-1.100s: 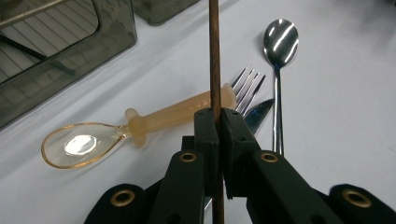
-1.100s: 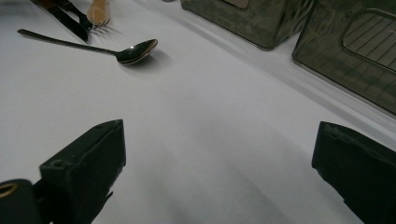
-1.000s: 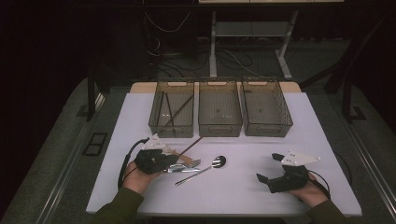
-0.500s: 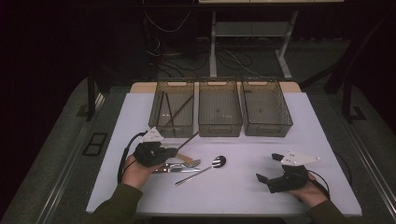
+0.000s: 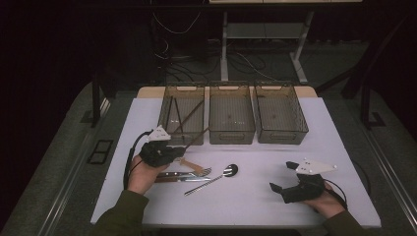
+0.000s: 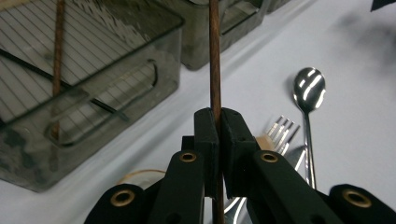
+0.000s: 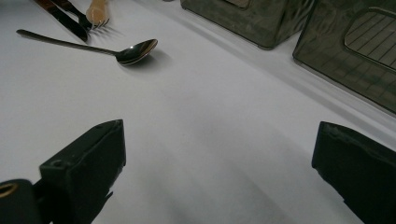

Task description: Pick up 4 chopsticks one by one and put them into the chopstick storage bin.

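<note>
The thin, stiff, light brown wooden chopstick (image 6: 215, 56) sits clamped in the left gripper (image 6: 218, 122) jaws near its lower end and may pivot, while the right gripper (image 7: 219, 154) jaws stand apart.

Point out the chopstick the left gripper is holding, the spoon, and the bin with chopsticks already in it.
chopstick (image 6: 214, 60): left gripper view, shaft above the jaws.
spoon (image 5: 230, 170): high view, on its bowl.
left bin (image 5: 183, 140): high view, on its near wall.

Brown chopstick (image 6: 214, 56), silver spoon (image 6: 307, 88), seemingly smoky-grey bins (image 5: 231, 120), white table (image 5: 246, 196).
</note>
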Available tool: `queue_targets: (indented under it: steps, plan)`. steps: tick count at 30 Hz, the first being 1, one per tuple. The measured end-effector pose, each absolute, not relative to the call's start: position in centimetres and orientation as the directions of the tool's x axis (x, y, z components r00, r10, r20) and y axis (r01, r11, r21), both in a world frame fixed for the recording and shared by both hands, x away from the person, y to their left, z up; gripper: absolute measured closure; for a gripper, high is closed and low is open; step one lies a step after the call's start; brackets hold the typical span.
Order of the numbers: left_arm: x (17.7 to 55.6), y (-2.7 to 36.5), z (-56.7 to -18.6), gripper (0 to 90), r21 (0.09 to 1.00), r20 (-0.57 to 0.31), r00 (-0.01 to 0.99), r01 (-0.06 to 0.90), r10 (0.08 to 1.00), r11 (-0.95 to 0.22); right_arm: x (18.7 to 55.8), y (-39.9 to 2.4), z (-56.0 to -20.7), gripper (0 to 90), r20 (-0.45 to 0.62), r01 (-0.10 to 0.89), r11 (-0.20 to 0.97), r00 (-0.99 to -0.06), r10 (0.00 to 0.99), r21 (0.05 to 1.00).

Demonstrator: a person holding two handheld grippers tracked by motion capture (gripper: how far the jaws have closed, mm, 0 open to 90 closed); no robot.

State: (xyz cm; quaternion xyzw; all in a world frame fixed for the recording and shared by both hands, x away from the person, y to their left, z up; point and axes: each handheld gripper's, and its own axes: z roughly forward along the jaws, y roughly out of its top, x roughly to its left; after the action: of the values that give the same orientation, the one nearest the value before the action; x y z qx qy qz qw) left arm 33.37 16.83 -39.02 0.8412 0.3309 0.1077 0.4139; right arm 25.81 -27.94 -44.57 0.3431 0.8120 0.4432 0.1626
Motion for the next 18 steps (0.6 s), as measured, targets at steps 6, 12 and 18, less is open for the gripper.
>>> queue_targets:
  steps: [6, 12, 18]
  plan:
    - [34.7, 16.8, -38.5, 85.4, 0.779, -0.090, 0.750, 0.463, 0.655, -0.423, 25.8, -28.0, -44.5, 3.1, 0.044, 0.417, 0.368, -0.709, 0.704, 0.832]
    - [36.2, 16.7, -38.0, 85.4, 0.799, -0.093, 0.742, 0.453, 0.664, -0.394, 25.7, -28.1, -44.5, 3.1, 0.045, 0.416, 0.364, -0.707, 0.706, 0.833]
    - [37.7, 16.6, -37.2, 85.4, 0.803, -0.094, 0.732, 0.456, 0.675, -0.384, 25.7, -28.2, -44.5, 3.1, 0.046, 0.415, 0.360, -0.705, 0.707, 0.835]
